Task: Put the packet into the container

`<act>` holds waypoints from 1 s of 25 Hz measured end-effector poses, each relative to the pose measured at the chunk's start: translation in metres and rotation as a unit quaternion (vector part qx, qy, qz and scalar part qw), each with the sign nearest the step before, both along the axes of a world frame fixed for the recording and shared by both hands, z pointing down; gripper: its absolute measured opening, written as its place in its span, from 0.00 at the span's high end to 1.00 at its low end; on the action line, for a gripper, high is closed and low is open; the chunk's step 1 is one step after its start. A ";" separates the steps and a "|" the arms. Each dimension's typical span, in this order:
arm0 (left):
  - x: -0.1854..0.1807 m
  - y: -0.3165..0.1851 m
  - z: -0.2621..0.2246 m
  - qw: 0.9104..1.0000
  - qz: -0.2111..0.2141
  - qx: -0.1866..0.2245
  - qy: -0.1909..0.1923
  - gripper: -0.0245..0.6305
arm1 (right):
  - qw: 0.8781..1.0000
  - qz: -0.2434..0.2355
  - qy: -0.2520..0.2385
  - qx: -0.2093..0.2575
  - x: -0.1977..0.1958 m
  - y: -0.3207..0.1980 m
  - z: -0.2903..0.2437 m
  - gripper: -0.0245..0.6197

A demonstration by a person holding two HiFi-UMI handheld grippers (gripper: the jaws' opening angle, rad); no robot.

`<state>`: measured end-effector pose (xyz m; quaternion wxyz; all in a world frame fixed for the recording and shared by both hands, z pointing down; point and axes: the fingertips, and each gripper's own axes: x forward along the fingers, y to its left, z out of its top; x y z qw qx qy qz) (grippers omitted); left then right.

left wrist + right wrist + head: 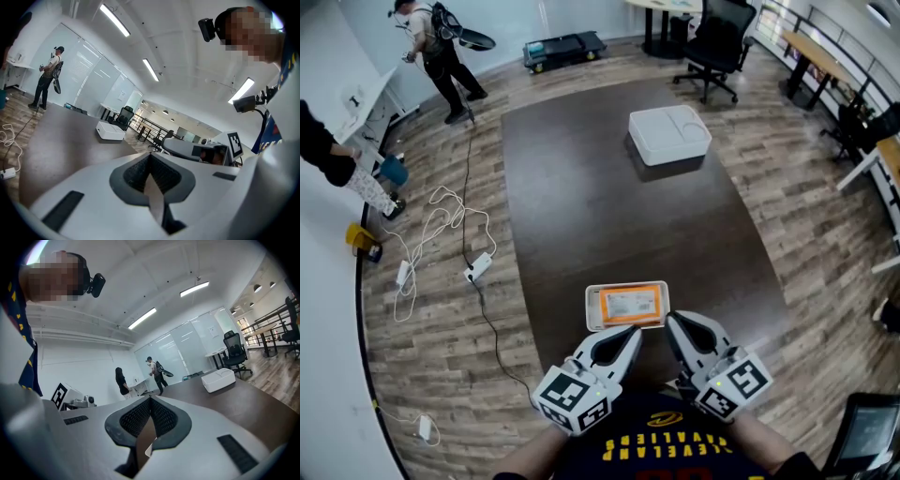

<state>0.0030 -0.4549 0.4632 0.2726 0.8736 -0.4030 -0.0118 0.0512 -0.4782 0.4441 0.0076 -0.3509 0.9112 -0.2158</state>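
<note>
**A:** Where was the flat, white-edged packet [627, 306] with the orange label seen?

**B:** It was seen at the near end of the dark brown rectangular table [581, 206], lying roughly level and held by its near edge. Whether it rested on the tabletop or was lifted clear could not be told.

**A:** How was it held?

**B:** The grey-and-white left gripper [629, 335] was clamped on the packet's near edge towards the middle. In the left gripper view a thin pale strip of it was pinched between the closed jaws. The matching right gripper [674, 322] was clenched on the near right corner, and the right gripper view showed a thin edge nipped between its jaws as well.

**A:** And where was the white, lidded, rectangular plastic container [668, 134] placed?

**B:** It was placed on the far part of the same table, well apart from the packet, with its lid down.

**A:** What else was noted?

**B:** A black office chair [717, 42] was seen beyond the table, and white cables [441, 225] were strewn on the wooden floor [806, 216] to the left.
</note>
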 end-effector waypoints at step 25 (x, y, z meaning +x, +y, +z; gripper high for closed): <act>0.014 0.011 0.014 0.999 -0.008 -0.025 -0.019 0.96 | 0.999 -0.019 -0.012 -0.030 0.008 0.010 0.017 0.95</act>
